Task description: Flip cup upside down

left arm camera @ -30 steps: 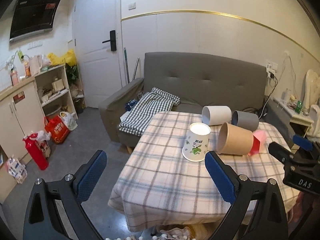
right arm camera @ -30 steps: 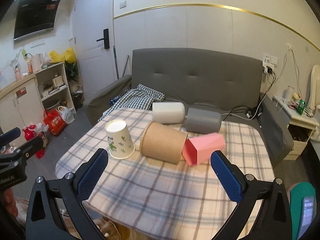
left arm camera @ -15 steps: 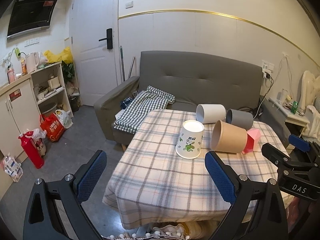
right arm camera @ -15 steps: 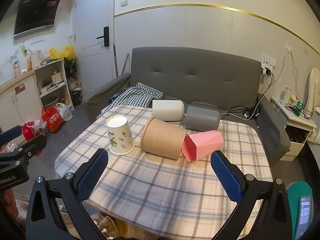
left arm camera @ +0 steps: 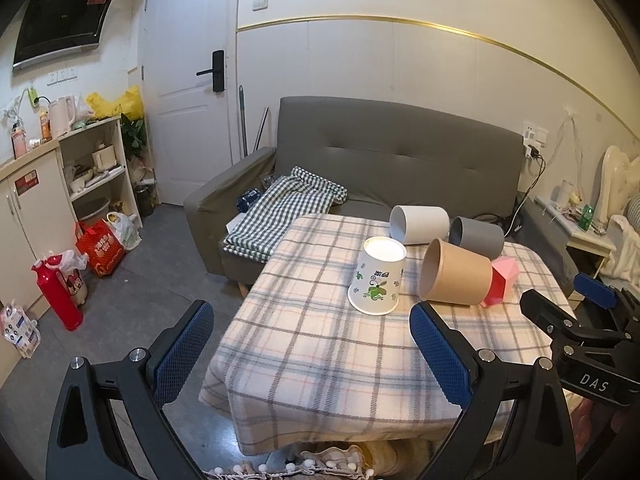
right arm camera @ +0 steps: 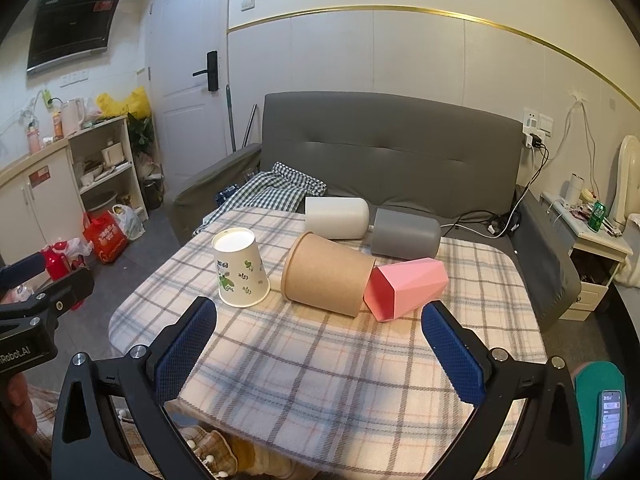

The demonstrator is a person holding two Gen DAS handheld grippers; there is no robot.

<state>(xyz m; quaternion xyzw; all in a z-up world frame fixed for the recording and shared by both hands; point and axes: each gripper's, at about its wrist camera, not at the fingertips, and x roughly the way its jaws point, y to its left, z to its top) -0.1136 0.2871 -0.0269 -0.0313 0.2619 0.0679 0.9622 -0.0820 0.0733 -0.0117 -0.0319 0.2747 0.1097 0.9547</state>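
Both views pulled back, plaid table [right arm camera: 320,360], grey sofa [right arm camera: 392,148], white door [left arm camera: 188,80]

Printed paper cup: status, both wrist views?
Left hand-held gripper and right hand-held gripper open, empty, short of the table. Printed paper cup upside down on the plaid tablecloth. Kraft cup on its side beside it.

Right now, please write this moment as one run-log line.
left gripper: open, empty | right gripper: open, empty | printed paper cup: upside down on table | brown cup, pink cup: lying sideways
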